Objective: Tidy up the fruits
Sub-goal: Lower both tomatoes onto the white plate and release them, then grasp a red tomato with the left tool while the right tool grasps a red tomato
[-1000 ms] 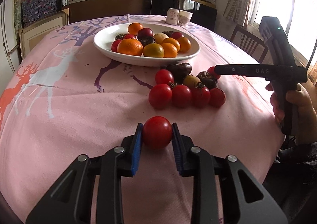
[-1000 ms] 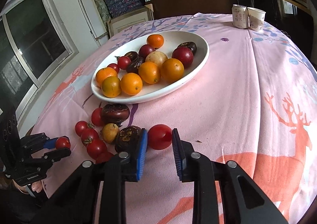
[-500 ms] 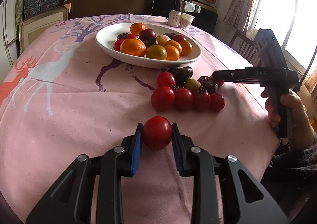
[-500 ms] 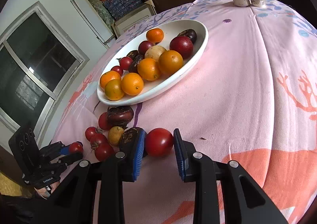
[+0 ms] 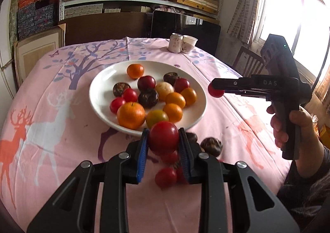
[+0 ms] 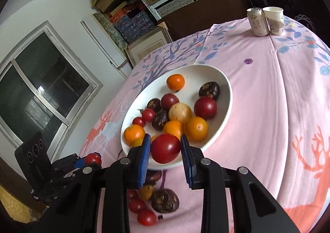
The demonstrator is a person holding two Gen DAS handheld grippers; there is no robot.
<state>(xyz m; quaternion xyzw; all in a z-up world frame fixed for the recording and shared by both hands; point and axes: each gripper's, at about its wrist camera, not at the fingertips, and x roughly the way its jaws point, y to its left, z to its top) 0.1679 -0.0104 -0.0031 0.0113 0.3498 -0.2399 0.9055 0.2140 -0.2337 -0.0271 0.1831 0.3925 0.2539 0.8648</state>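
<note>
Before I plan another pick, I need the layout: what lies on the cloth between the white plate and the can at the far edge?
Nothing: between the white plate and the can only printed pink tablecloth shows, clearest in the right wrist view.

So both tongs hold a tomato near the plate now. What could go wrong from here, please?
1. The white plate is already crowded with oranges and dark fruits; a dropped tomato may roll or knock one over the rim.
2. The left tongs and right tongs both head toward the same plate, so they could bump each other.
3. Each round red tomato is held only by its sides and might slip out, or be squashed.
</note>
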